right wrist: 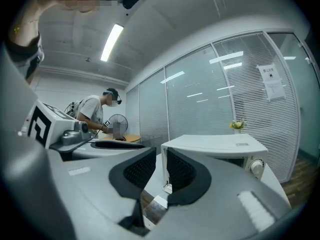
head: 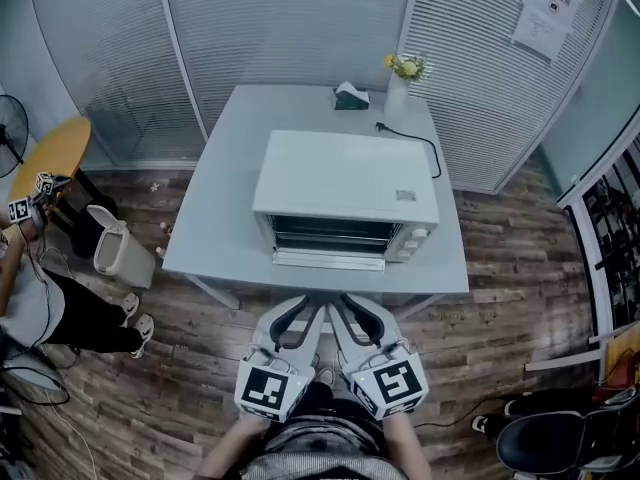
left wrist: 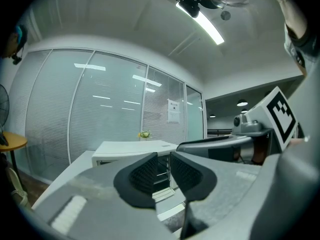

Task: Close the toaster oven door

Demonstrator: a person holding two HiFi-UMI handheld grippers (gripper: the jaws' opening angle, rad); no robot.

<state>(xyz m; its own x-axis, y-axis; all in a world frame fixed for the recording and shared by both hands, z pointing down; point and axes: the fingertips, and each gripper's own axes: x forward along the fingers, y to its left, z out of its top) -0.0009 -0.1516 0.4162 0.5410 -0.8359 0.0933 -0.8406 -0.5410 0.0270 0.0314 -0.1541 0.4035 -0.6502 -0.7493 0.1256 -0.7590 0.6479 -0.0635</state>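
Note:
A white toaster oven (head: 345,183) stands on a grey table (head: 215,183), and its door (head: 330,259) hangs open, folded down at the table's front edge. Both grippers hover just short of that edge, side by side and pointing at the oven. The left gripper (head: 300,313) is open, a narrow gap between its dark pads with nothing in it. The right gripper (head: 357,310) is likewise open and empty. In the left gripper view the oven (left wrist: 135,149) lies straight ahead beyond the left gripper (left wrist: 163,171). In the right gripper view the oven (right wrist: 220,146) sits ahead and to the right of the right gripper (right wrist: 161,169).
At the table's back stand a tissue box (head: 350,96) and a vase of flowers (head: 400,78); a black cord (head: 425,148) runs from the oven. A white bin (head: 115,248), a person (head: 40,308) and a round yellow table (head: 55,153) are left. A dark chair (head: 560,438) stands right.

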